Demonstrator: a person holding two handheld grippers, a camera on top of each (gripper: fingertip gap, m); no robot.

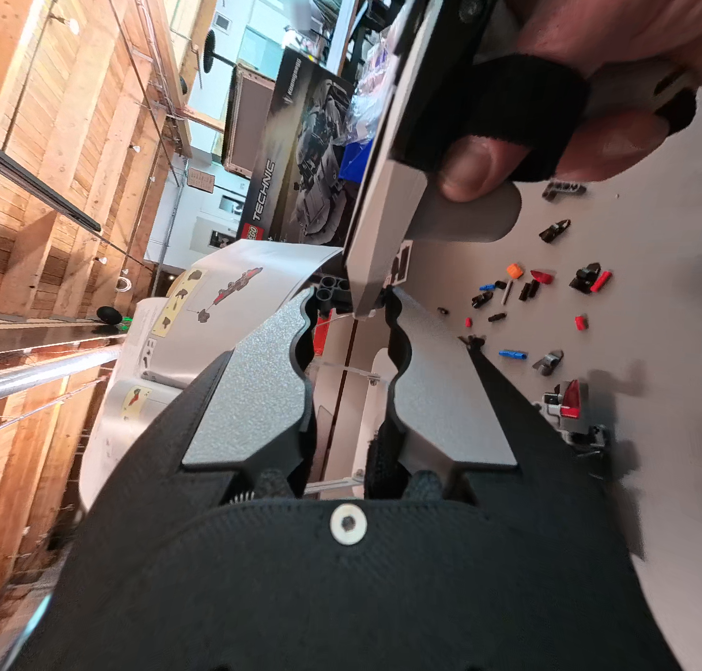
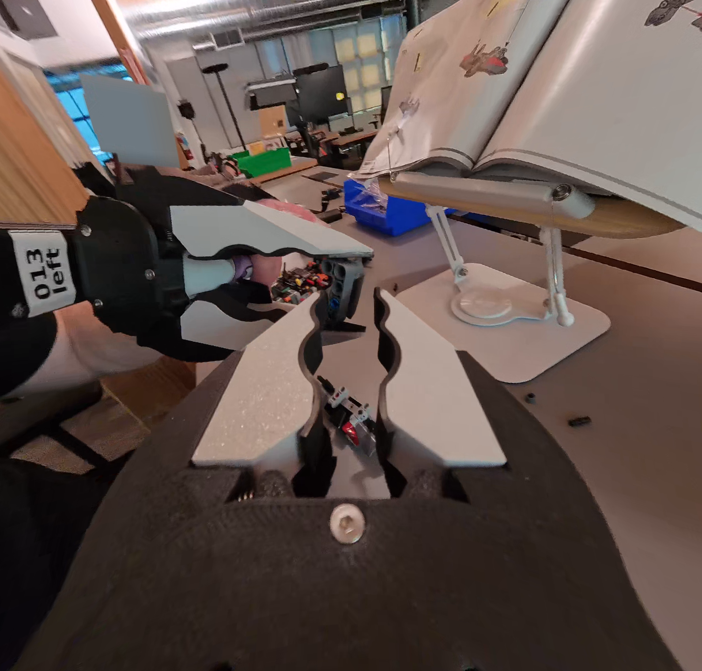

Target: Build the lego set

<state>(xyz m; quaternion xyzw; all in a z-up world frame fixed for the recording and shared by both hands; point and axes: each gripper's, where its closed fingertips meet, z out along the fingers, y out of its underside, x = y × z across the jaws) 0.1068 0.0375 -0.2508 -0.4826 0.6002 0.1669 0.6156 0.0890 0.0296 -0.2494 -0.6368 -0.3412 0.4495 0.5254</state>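
Note:
My left gripper is shut on a dark grey Technic piece with round holes and holds it above the table. In the right wrist view this gripper comes in from the left, and the piece stands between its jaws with a blue pin in it. My right gripper is open, its left fingertip right beside the piece. In the left wrist view it reaches down from the upper right, held by a hand. A small assembly with a red part lies on the table under it.
An open instruction booklet rests on a white stand to the right. Loose small black, red, blue and orange pieces are scattered on the grey table. The set's box and a blue bin stand behind. The tips of both grippers are at nearly the same place.

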